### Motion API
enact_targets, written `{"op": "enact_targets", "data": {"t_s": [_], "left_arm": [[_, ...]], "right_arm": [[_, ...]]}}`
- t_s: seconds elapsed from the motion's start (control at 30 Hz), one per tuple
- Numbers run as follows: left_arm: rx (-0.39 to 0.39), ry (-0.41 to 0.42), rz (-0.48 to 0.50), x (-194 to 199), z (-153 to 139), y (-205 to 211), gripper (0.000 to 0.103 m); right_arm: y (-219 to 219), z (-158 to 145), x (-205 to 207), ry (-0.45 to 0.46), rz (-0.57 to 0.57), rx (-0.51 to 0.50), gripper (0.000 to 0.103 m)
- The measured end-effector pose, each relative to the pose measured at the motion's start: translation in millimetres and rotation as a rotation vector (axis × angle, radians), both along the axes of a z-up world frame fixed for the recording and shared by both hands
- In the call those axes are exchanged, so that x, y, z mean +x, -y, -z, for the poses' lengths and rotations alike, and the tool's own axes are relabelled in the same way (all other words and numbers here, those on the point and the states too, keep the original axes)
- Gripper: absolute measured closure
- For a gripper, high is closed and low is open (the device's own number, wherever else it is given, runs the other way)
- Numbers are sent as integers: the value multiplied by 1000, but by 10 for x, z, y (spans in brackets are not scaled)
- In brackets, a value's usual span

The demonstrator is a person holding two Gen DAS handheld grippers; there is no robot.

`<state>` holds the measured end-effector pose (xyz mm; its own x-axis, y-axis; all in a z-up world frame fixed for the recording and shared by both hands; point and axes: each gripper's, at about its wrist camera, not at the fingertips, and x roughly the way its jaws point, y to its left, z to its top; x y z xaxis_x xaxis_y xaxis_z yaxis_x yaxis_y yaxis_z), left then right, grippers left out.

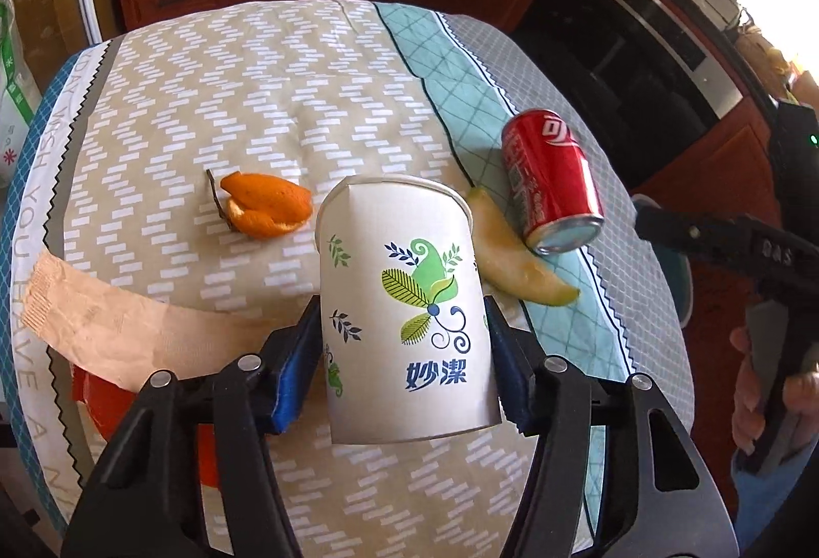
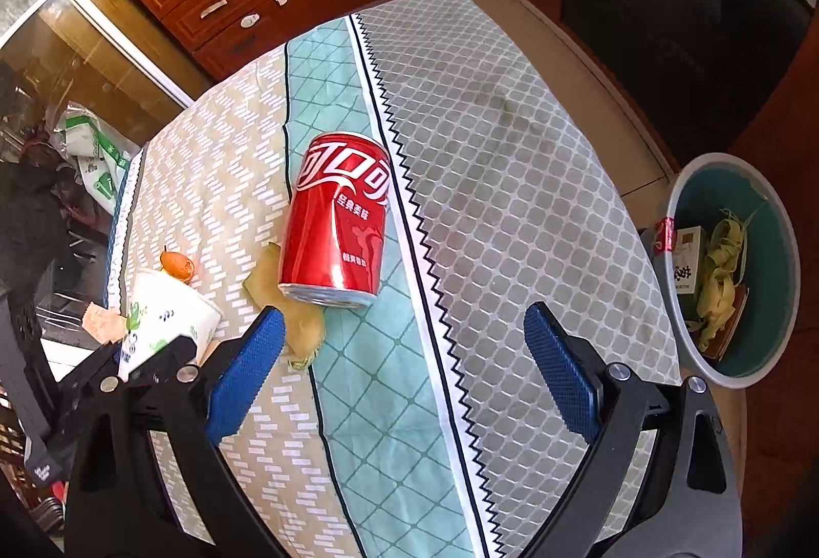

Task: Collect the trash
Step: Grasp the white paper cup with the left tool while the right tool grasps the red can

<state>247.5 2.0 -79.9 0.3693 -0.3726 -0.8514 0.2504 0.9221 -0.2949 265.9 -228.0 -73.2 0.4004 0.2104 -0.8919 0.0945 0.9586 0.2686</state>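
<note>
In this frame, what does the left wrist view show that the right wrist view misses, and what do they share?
Left wrist only: a long brown paper strip across the cloth's near left edge, an orange item partly under it, and the person's hand on the right gripper's handle.
Right wrist only: the bin beside the table, with peels and a box inside, and the right gripper, jaws wide open with nothing between them.
Both: the cup with the left gripper closed on it, the can lying on its side, the melon rind, the orange peel, the cloth.
</note>
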Motion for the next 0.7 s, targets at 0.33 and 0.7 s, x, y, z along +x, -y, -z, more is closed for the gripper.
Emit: {"op": "enact_targets", "data": {"t_s": [0.33,0.7], "left_arm": [[-48,-37,2,-102,53,-70,41],[-32,-30,-11,-93,47,-44,41]], "right_arm": [[-304,182,476,-17,-68,-18,13],[-447,263,474,12,-114,-21,51]]}}
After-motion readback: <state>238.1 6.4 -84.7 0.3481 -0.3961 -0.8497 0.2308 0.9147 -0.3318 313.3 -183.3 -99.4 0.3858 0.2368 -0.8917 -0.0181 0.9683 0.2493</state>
